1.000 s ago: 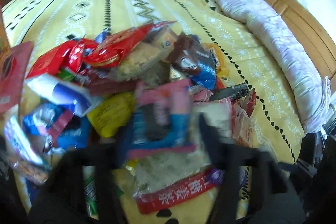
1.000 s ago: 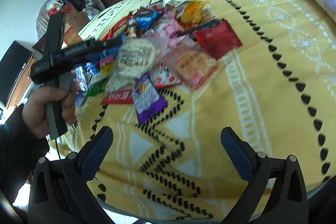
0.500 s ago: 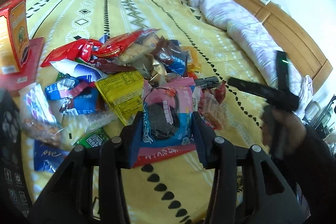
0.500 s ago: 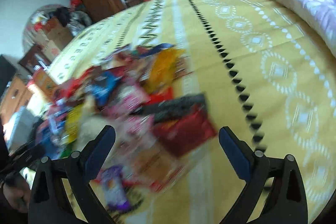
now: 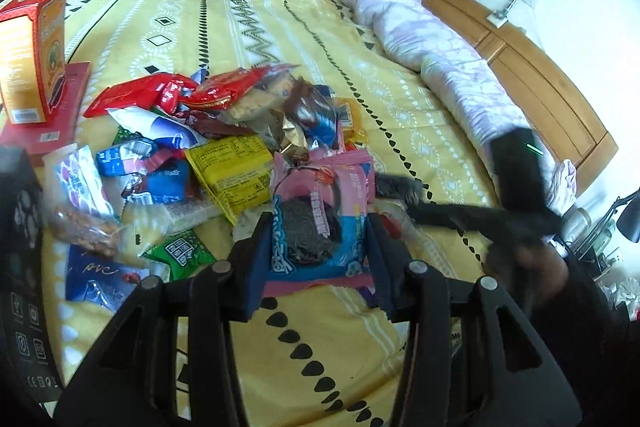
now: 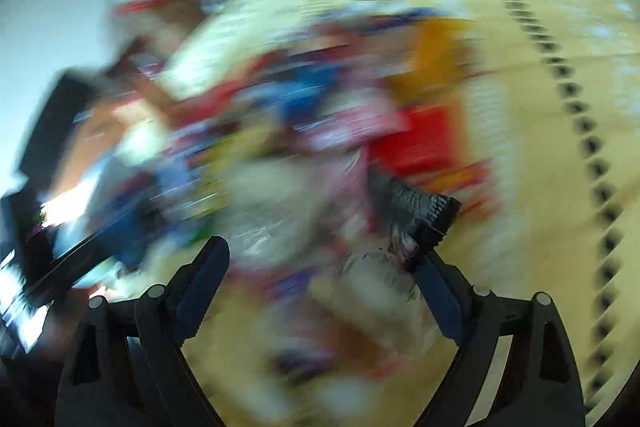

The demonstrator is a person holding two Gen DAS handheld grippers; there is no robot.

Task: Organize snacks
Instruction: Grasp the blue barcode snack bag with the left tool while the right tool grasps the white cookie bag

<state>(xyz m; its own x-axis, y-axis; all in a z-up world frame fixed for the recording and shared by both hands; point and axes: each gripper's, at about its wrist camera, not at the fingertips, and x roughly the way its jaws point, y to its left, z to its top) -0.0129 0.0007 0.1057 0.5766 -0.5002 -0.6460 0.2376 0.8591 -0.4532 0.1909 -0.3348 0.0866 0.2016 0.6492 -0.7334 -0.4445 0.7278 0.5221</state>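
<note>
Since a moment ago, my right claw [image 6: 320, 291] has swept, jaws apart, toward the snack pile [image 5: 224, 147] on the bed [image 5: 280, 27], while my left claw [image 5: 318, 247] clamps a pink-and-blue cookie packet [image 5: 320, 227], lifted clear for sorting.

Pink-and-blue packet [image 5: 320, 223] with dark spiral print. Yellow packet [image 5: 236, 167], black text. Red wrappers [image 5: 132, 97]. Green packet [image 5: 182, 253]. Orange-and-red box [image 5: 34, 55]. Yellow bedspread [image 5: 224, 15], black and white zigzags, diamonds, dots. Lilac mottled quilt [image 5: 432, 43]. Blue pads [image 5: 262, 259] on black gripper frame.
</note>
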